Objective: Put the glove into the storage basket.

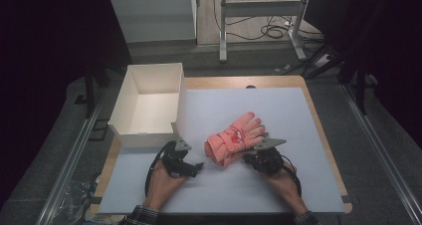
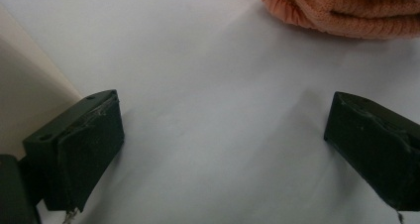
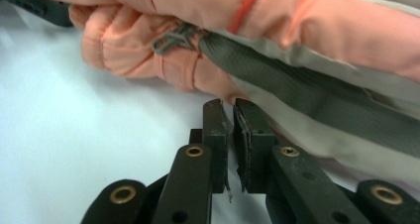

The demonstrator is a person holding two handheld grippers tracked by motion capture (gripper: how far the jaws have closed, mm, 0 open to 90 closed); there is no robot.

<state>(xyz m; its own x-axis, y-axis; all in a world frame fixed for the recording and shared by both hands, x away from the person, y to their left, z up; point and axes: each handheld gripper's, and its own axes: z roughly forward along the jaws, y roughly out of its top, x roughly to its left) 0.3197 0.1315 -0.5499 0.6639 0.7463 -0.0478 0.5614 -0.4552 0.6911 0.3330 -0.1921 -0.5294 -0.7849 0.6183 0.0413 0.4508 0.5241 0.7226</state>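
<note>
Wooden table [image 1: 318,120] topped by white sheet [image 1: 278,135], bearing open white box [image 1: 130,98] at left and pink glove [image 1: 234,138] near centre.

Right gripper [image 3: 233,110] at the edge of the glove [image 3: 297,30]

The two black jaws stand almost closed, with only a thin gap and nothing clearly between them. Their tips are just beside the pink glove, near its grey strap [image 3: 307,90], over the white table [image 3: 74,135].
</note>
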